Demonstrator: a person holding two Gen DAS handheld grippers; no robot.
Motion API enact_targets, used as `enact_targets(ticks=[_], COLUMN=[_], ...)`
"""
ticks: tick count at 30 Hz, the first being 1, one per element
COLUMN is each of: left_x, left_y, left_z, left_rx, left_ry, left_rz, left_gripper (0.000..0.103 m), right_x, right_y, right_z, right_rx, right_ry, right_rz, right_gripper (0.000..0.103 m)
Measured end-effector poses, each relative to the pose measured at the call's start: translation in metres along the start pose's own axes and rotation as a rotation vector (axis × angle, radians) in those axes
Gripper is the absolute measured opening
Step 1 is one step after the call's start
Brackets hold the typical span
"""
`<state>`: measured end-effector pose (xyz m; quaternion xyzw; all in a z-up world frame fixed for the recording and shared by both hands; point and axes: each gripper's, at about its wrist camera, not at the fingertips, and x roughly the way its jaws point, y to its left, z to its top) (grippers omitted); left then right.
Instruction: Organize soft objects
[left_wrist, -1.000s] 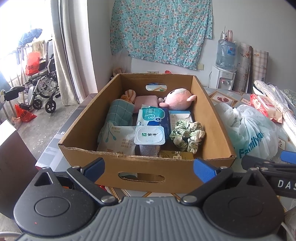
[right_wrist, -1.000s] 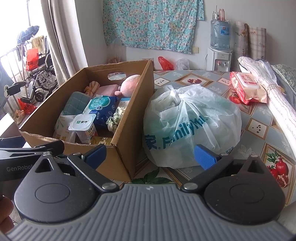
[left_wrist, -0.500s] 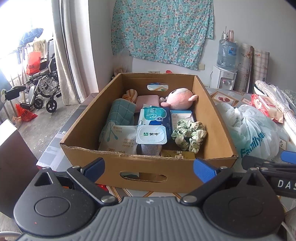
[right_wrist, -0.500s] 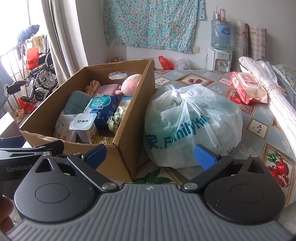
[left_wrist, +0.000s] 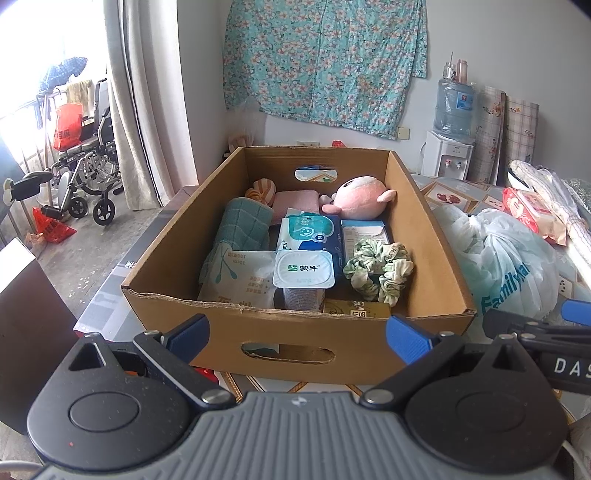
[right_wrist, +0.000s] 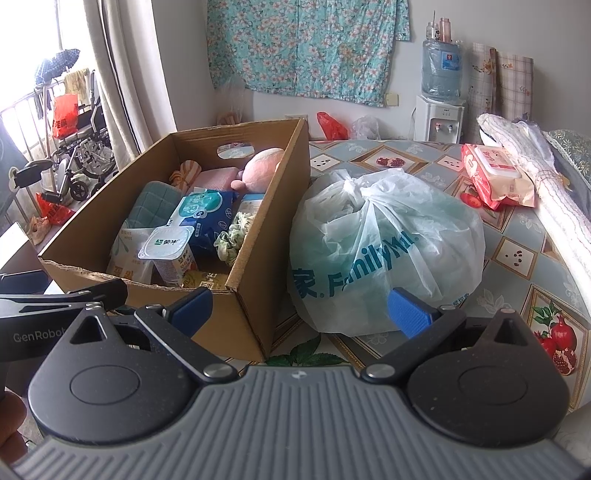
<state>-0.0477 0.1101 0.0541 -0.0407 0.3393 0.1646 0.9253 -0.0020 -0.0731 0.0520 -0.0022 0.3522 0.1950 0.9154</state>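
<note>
A cardboard box (left_wrist: 295, 332) (right_wrist: 243, 317) stands on the table. In it lie a pink plush toy (left_wrist: 360, 195) (right_wrist: 260, 170), a green scrunchie (left_wrist: 378, 267) (right_wrist: 231, 236), a rolled teal towel (left_wrist: 242, 225), a pink cloth (left_wrist: 295, 201), a striped soft item (left_wrist: 261, 187), a wipes pack (left_wrist: 308, 230), a cotton-swab bag (left_wrist: 240, 275) and a yogurt cup (left_wrist: 303, 271) (right_wrist: 168, 243). My left gripper (left_wrist: 297, 334) is open and empty before the box's near wall. My right gripper (right_wrist: 299, 312) is open and empty, before the box corner and a tied plastic bag (right_wrist: 384, 243).
The plastic bag (left_wrist: 506, 258) sits right of the box on the patterned table (right_wrist: 517, 258). A red wipes pack (right_wrist: 495, 177) and a rolled white cloth (right_wrist: 554, 192) lie at the far right. A water dispenser (right_wrist: 441, 92) stands behind; a wheelchair (left_wrist: 85, 166) at left.
Both grippers have drifted very slightly; the box sits a little lower and closer in the views. Nothing was grasped or released.
</note>
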Motion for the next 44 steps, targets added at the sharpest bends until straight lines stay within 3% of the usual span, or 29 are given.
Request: enact_targets(ticks=[44], left_x=[0.0001], left_y=[0.0037], left_z=[0.0003], left_rx=[-0.001], left_ry=[0.005], left_rz=[0.006], left_gripper=[0.102], right_x=[0.0023], right_y=[-0.0017], right_z=[-0.0002], right_rx=[0.001], right_ry=[0.011], right_rz=[0.01], right_gripper=[0.102])
